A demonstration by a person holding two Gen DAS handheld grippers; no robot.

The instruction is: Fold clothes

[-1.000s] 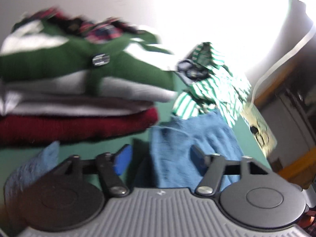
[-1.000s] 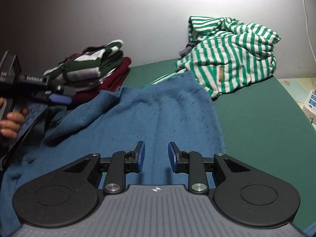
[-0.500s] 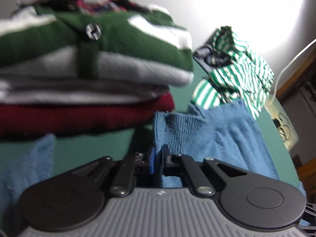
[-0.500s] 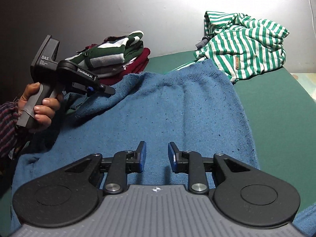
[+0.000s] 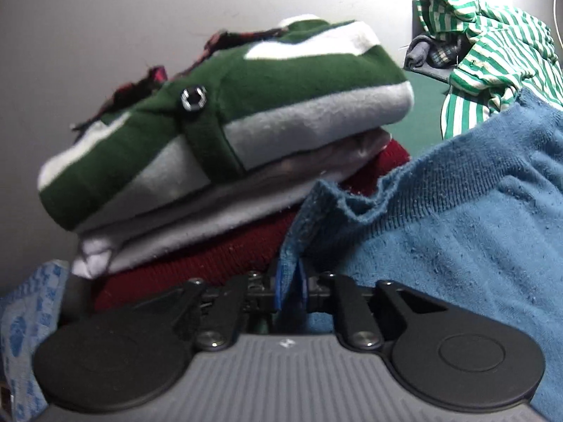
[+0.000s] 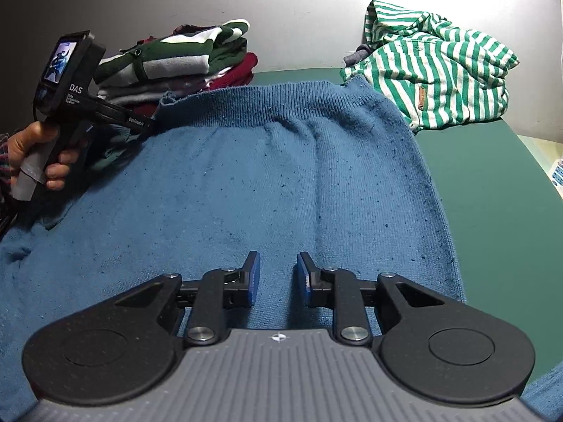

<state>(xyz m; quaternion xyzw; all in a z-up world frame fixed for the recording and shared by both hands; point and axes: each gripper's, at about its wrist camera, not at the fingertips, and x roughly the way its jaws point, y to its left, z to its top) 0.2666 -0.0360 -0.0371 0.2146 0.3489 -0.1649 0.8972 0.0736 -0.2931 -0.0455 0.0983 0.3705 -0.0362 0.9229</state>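
Observation:
A blue knit sweater (image 6: 281, 161) lies spread on the green table (image 6: 492, 176), its ribbed hem toward the far side. My left gripper (image 5: 289, 290) pinches the hem's left corner (image 5: 316, 204), which stands up between its blue pads; the jaws are opening slightly, with the fabric still between them. In the right wrist view, the left gripper (image 6: 155, 123) reaches that corner, held by a hand (image 6: 31, 140). Low over the sweater's middle, my right gripper (image 6: 275, 274) stands open with nothing between its fingers.
A stack of folded clothes (image 5: 211, 147), green-and-white on top and dark red below, sits just behind the held corner (image 6: 176, 59). A crumpled green-and-white striped garment (image 6: 432, 74) lies at the far right. A wall runs behind the table.
The left gripper went from wide open to shut on the sweater's hem corner, rolling as it did. The sweater's hem now lies pulled out straighter. The right gripper shifted slightly over the sweater.

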